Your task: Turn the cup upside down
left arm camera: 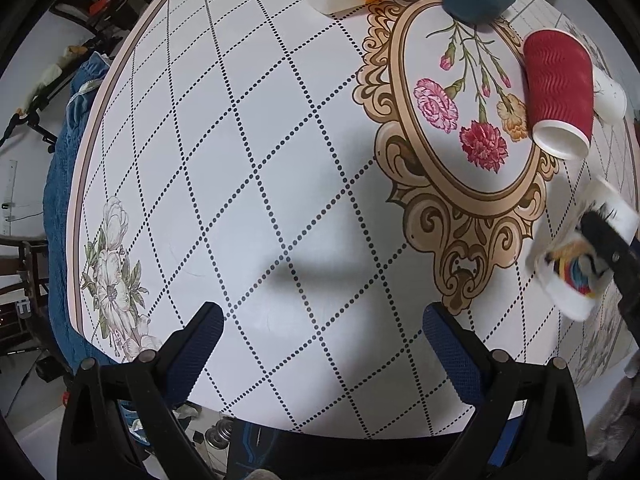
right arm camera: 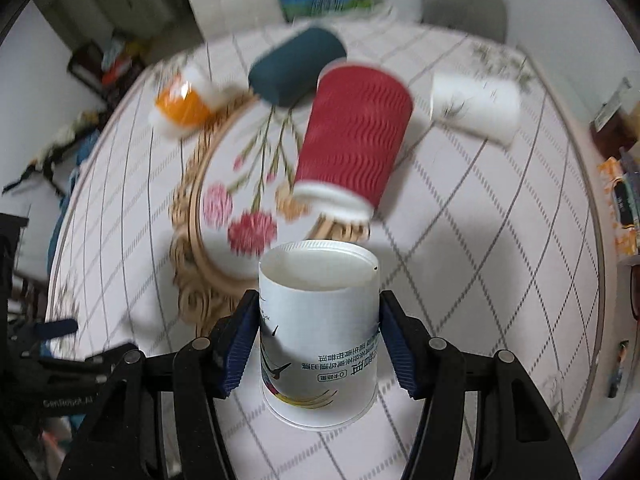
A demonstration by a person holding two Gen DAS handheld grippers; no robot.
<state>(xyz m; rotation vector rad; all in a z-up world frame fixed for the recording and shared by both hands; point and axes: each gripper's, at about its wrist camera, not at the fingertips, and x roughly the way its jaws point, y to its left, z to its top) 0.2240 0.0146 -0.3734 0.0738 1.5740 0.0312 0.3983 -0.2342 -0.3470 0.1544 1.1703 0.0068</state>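
Two blue ribbed pads of your right tool (right arm camera: 318, 344) are clamped on the white printed paper cup (right arm camera: 318, 320), squeezing its thin wall at mid-height. The cup's flat base faces up and its printed text reads inverted, so it looks already turned over, with the open rim low, at or just above the white diamond-patterned tabletop (right arm camera: 480, 240); I cannot tell if it touches. Squeeze harder and the paper wall may buckle. Release before the rim sits flat and the cup may tip or roll.

Your left tool (left arm camera: 322, 344) hangs with its jaws apart, holding nothing, over bare tabletop.

Just beyond lies the red ribbed paper cup (right arm camera: 352, 140) on its side; a careless swing could knock it rolling. Farther off lie a dark teal cup (right arm camera: 298, 66), an orange-and-white cup (right arm camera: 180, 108) and a plain white cup (right arm camera: 474, 110).
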